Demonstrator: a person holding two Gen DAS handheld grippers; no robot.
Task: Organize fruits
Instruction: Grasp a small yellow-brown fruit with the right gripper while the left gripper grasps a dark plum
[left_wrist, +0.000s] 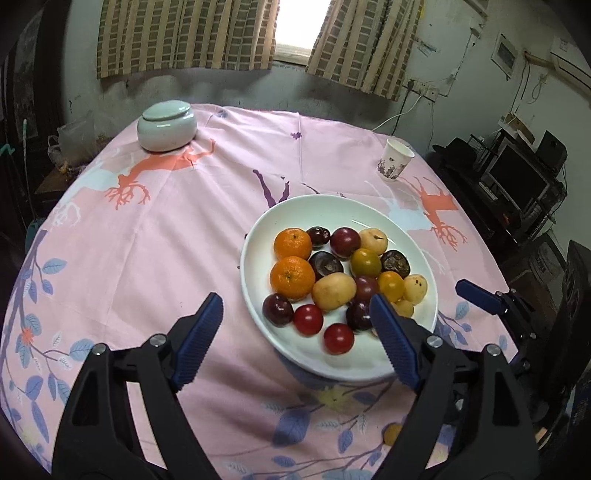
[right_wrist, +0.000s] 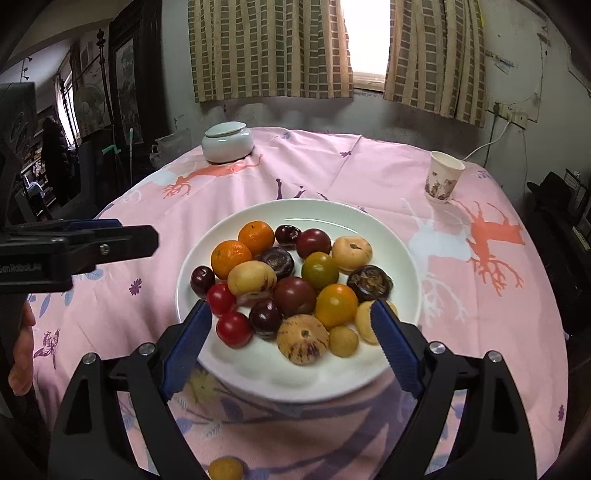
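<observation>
Jaws of left gripper (left_wrist: 297, 326) and right gripper (right_wrist: 291, 325) wide apart, empty, above plate (right_wrist: 388, 236).

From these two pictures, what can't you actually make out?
- Lidded ceramic jar: the lid hides its contents in both views.
- Paper cup: the viewing angle hides its inside.
- Yellow fruit off the plate: cut by the right wrist view's bottom edge; in the left wrist view, partly behind the left gripper.

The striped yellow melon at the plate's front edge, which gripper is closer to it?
Right. The right gripper is open with the striped yellow melon between its fingertips. The left gripper, also open, hangs over the white plate's left rim.
</observation>
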